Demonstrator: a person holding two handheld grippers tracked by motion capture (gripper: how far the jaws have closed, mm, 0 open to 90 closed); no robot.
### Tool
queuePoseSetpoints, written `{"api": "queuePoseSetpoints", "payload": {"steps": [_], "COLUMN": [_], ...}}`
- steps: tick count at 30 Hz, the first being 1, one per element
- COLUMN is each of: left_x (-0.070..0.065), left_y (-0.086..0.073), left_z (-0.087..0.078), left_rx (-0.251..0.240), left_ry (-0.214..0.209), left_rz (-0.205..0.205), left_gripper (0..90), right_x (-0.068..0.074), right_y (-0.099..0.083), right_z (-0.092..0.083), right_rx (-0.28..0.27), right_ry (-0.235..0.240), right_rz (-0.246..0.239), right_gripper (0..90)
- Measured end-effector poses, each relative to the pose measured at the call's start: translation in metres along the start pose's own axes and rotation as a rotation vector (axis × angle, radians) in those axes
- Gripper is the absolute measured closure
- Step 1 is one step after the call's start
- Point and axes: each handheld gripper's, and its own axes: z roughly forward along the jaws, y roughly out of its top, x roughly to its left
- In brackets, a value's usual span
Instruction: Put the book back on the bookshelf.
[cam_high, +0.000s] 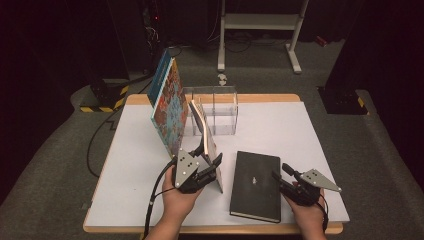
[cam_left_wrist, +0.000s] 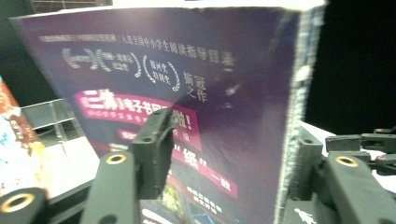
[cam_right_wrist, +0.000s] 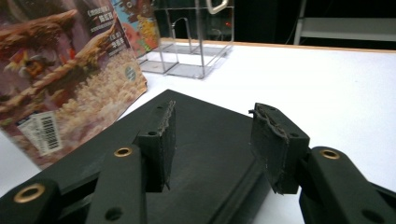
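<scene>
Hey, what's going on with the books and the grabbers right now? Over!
Left gripper clamps upright book. Right gripper open over flat black book. Clear rack behind, unblocked.

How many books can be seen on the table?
3. A colourful book leans at the clear acrylic rack's left side; a paperback stands clamped by the left gripper; a black book lies flat near the right gripper.

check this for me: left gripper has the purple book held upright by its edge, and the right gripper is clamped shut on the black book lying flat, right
Not quite. The right gripper is open: the right gripper view shows its jaws spread above the black book, gripping nothing. The rest holds: the left gripper has the purple book held upright by its edge, and the black book lies flat.
</scene>
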Motion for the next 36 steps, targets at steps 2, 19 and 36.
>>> {"api": "queuePoseSetpoints", "payload": {"steps": [2, 19, 36], "left_x": [0.003, 0.019, 0.027], "left_y": [0.001, 0.006, 0.008], "left_z": [-0.003, -0.018, -0.021], "left_rx": [0.001, -0.029, -0.024], "left_ry": [0.013, -0.01, -0.054], "left_rz": [0.006, 0.016, 0.013], "left_gripper": [48.5, 81.1, 82.6], "right_x": [-0.001, 0.0, 0.0], "right_y": [0.001, -0.002, -0.004], "right_z": [0.0, 0.003, 0.006], "right_rx": [-0.004, 0.007, 0.018], "right_ry": [-0.002, 0.003, 0.009], "right_rz": [0.001, 0.013, 0.029], "right_gripper": [49.6, 49.7, 50.1]}}
